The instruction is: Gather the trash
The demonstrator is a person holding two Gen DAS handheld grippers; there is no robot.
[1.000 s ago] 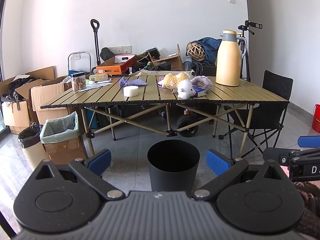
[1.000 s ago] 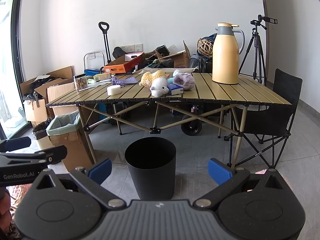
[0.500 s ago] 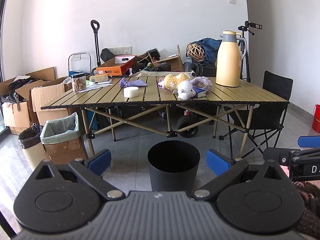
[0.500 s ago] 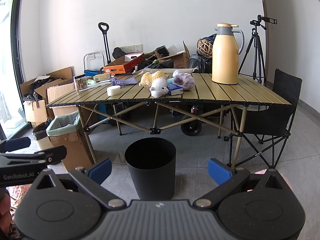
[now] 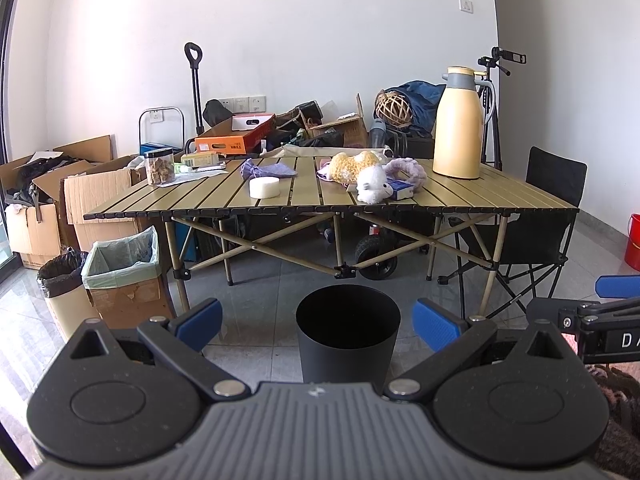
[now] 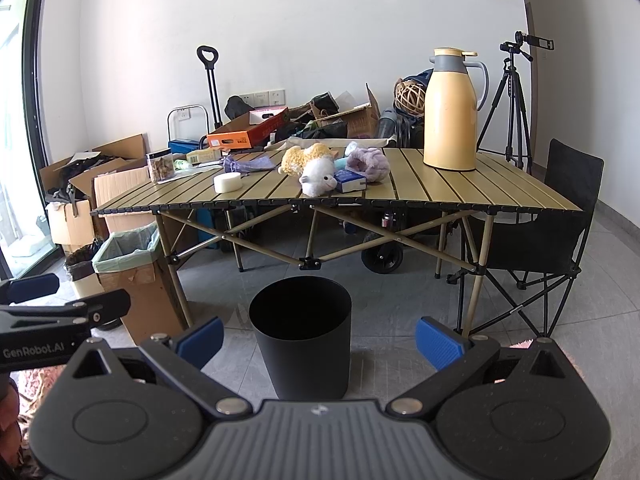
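A black round trash bin (image 5: 347, 332) (image 6: 301, 326) stands on the tiled floor in front of a slatted folding table (image 5: 480, 200) (image 6: 460, 194). On the table lie a white round puck (image 5: 264, 187) (image 6: 227, 182), a purple cloth (image 5: 266, 169) (image 6: 246, 165), plush toys (image 5: 372, 185) (image 6: 318, 178), a small blue-and-white box (image 5: 400, 190) (image 6: 349, 181) and a snack jar (image 5: 159, 166) (image 6: 161, 166). My left gripper (image 5: 318, 322) is open and empty, well short of the bin. My right gripper (image 6: 320, 339) is open and empty too, held just to the right of the left one.
A tall yellow thermos (image 5: 458, 122) (image 6: 450, 110) stands at the table's right rear. A lined cardboard box (image 5: 124, 276) (image 6: 128, 268) and a small black-bagged bin (image 5: 62, 288) sit left of the table. A black folding chair (image 5: 540, 232) (image 6: 560, 232) is at the right, a tripod (image 6: 514, 100) behind it.
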